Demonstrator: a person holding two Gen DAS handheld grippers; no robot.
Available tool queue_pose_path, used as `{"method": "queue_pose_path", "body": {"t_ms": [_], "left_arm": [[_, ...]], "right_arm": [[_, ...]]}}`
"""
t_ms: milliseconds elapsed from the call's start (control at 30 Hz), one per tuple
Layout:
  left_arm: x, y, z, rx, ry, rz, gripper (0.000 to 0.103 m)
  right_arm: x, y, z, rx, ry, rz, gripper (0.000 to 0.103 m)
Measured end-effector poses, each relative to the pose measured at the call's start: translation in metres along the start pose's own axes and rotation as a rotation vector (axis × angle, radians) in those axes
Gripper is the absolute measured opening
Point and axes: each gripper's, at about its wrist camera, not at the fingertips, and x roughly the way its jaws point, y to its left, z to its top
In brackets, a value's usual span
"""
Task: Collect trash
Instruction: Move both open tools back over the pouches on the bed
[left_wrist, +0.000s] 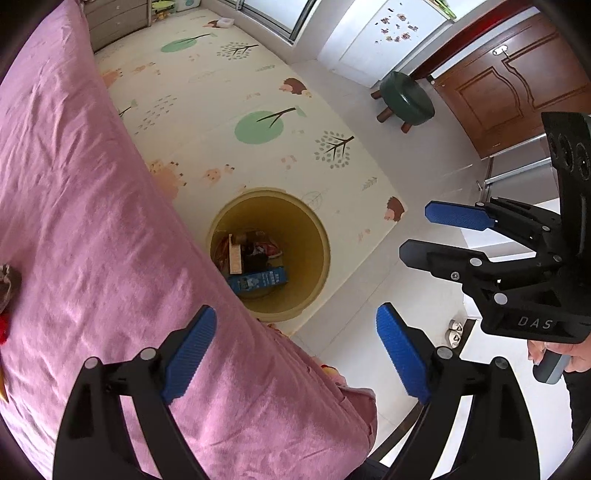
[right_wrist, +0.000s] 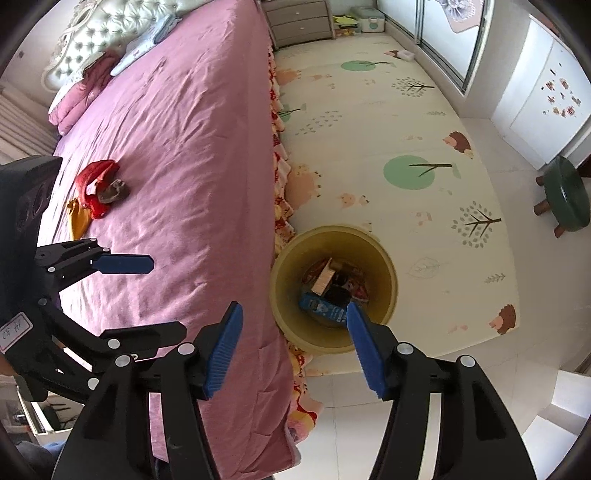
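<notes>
On the bed (right_wrist: 184, 129), red and yellow wrappers (right_wrist: 94, 195) remain; bin (right_wrist: 388, 295) holds several items. Left gripper (left_wrist: 295, 350) and right gripper (right_wrist: 293, 347) gape empty.

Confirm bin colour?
Yellow, inside and out; the bin shows best in the right wrist view.
</notes>
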Motion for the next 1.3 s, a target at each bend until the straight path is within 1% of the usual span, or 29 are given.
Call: {"method": "queue_pose_path", "body": {"t_ms": [167,333,667,967,1167,1300], "left_arm": [[-0.017,0.018,-0.017,-0.044,-0.029,0.001,0.088],[-0.036,0.045,-0.041,-0.111,-0.064,0.012,0.088],[-0.074,0.102,-0.096,-0.222,-0.117,0.062,0.088],[-0.105,0.167,-0.151,-0.346,-0.152,0.098,0.088],[-0.124,0.214,-0.186,-0.414,-0.166,0.136,0.088],[-0.134,0.248,-0.203,-0.467,-0.173,0.148,0.088]], "right_arm": [[-0.004,0.026,0.001,-0.041,-0.009,0.018,0.058],[-0.004,0.061,0.005,-0.097,-0.011,0.039,0.058],[0.008,0.150,0.013,-0.234,0.002,0.085,0.058],[0.027,0.238,0.017,-0.352,0.028,0.128,0.058],[0.045,0.291,0.025,-0.401,0.042,0.160,0.058],[0.059,0.323,0.033,-0.430,0.054,0.178,0.058]]}}
